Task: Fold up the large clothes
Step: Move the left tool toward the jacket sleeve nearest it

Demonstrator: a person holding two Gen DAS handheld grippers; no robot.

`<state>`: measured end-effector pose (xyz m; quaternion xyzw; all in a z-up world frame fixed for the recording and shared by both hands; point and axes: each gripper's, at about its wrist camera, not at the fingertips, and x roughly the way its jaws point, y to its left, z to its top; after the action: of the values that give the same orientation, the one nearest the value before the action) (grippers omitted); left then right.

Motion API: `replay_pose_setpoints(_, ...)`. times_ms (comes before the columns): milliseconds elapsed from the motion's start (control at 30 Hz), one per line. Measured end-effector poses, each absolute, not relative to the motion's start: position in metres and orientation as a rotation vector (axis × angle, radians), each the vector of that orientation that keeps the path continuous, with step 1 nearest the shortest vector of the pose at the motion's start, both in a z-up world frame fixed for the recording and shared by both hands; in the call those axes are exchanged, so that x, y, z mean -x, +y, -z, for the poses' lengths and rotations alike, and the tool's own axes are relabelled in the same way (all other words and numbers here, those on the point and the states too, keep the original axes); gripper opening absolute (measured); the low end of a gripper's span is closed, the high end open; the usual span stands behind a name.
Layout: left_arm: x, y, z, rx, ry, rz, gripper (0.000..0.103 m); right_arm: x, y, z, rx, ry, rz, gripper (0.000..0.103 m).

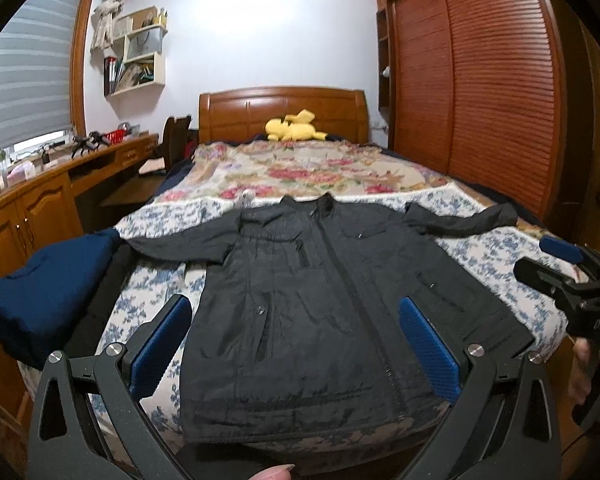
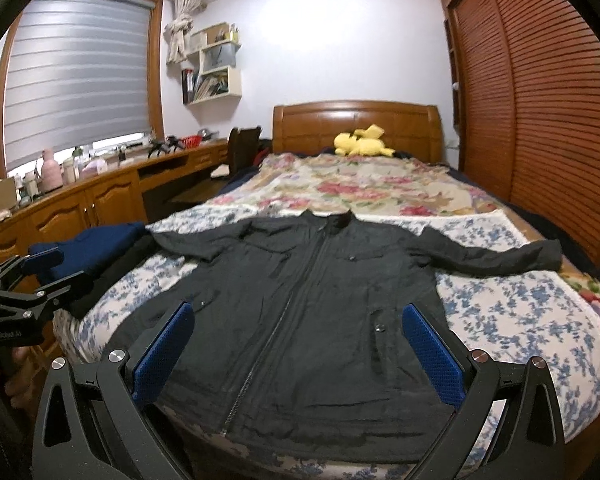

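1. Jacket (image 1: 312, 304): black, zipped, lies flat and face up at the centre of both frames, on the near end of the bed (image 1: 496, 248). Collar points to the headboard (image 1: 284, 112), hem lies at the bed's near edge.
2. Sleeves: both spread sideways. In the right wrist view the sleeve toward frame right runs out to the bed's right edge.
3. Left gripper (image 1: 296, 344): released, jaws wide apart, empty. It hovers above the hem at the lower centre of its own frame; blue pads (image 1: 160, 344) show on both sides. It also appears at the left edge of the right wrist view, jaws apart.
4. Right gripper (image 2: 300, 348): released, jaws wide apart, empty, above the lower half of the jacket. In the left wrist view it enters from the right edge, beside the bed.
5. Navy cloth (image 1: 48, 280): folded pile at the left edge of the bed, just beside the jacket's left-frame sleeve. Whether they touch, I cannot tell.
6. Cover: blue floral sheet under the jacket, red floral blanket (image 1: 300, 168) beyond it.
7. Yellow plush (image 1: 294, 128): upper centre, against the headboard.
8. Wardrobe (image 1: 480, 80): slatted doors, frame right. Desk (image 1: 60, 184) and shelf (image 1: 140, 56): frame left.
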<state>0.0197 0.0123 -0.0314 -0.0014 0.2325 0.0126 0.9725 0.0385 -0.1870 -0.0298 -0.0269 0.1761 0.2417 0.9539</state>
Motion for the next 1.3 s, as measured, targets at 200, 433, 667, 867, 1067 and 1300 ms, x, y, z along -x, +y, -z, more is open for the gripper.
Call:
replay_pose_setpoints(200,-0.04,0.024,0.058,0.015,0.533,-0.051,0.103,-0.069,-0.176,0.037,0.08,0.39,-0.51,0.103)
replay_pose_setpoints(433,-0.066,0.033,0.071,0.013,0.593,-0.08,0.103,-0.097,-0.168,0.035,0.085,0.428,-0.55,0.103)
replay_pose_setpoints(667,-0.085,0.045,0.09,0.026,0.63,-0.119,0.103,-0.129,-0.146,0.03,0.108,0.405,-0.591,0.103)
replay_pose_setpoints(867,-0.106,0.069,0.107,0.045,0.678,-0.175,0.103,-0.181,-0.109,0.044,0.093,0.473,-0.655,0.103)
replay_pose_setpoints(1067,-0.144,0.099,0.119,0.048,0.715,-0.207,0.103,-0.235,-0.075,0.069,0.087,0.571,-0.641,0.103)
replay_pose_setpoints(1300,-0.202,0.144,0.131,0.067,0.735,-0.206,0.103,-0.255,-0.058,0.108,0.191,0.676,-0.673,0.103)
